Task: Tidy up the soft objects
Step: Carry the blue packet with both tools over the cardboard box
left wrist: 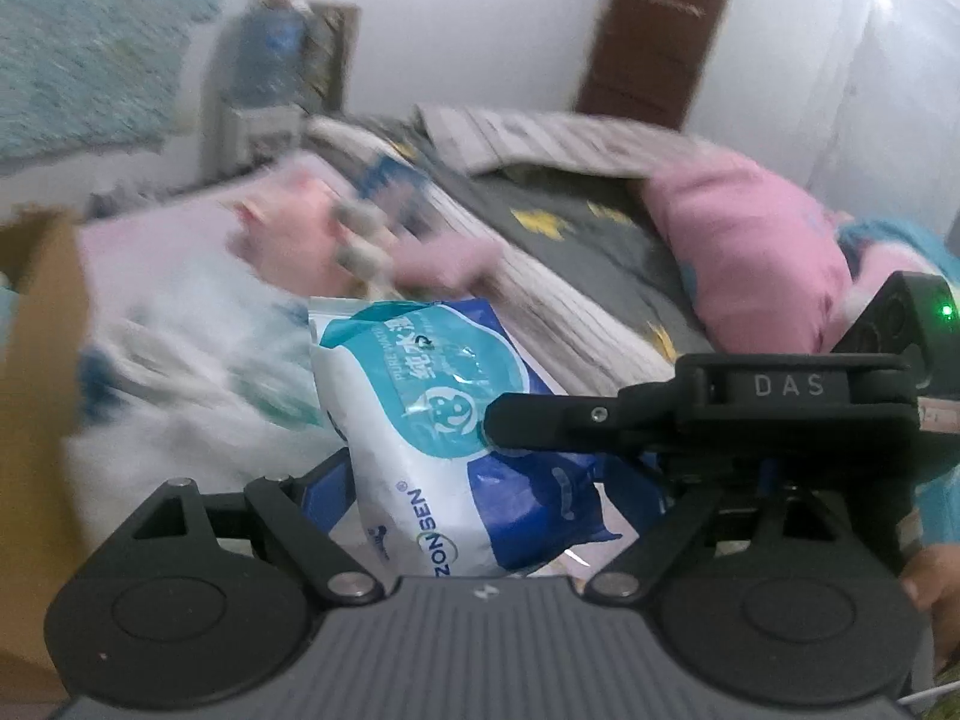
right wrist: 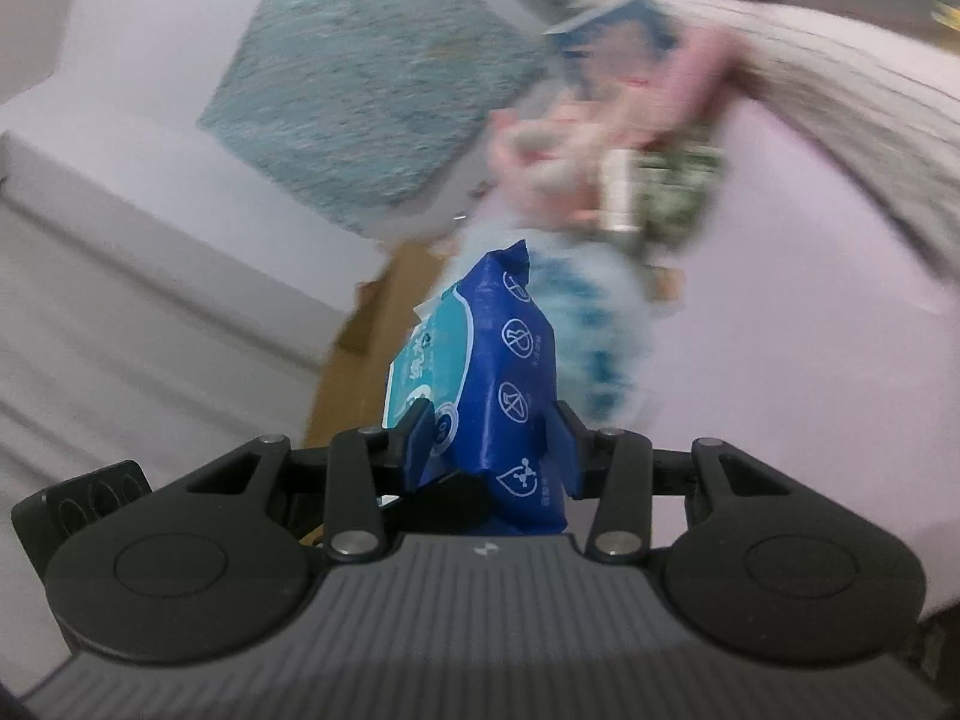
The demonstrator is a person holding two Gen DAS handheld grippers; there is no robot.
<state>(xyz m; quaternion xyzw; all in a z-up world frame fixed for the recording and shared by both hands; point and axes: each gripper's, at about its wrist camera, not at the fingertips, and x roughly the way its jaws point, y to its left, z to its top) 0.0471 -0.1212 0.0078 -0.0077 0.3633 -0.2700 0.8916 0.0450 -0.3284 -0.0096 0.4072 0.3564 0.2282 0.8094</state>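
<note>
A blue, teal and white pack of wet wipes stands between the fingers of my right gripper, which is shut on it. In the left wrist view the same pack fills the space before my left gripper, with the right gripper's black finger lying across it from the right. The left gripper's blue fingers flank the pack; whether they press it is unclear. A pile of soft pink and white things lies blurred on the bed beyond.
A brown cardboard box stands at the left; it also shows in the right wrist view. A pink pillow and a grey quilt lie on the bed. A teal rug lies on the floor.
</note>
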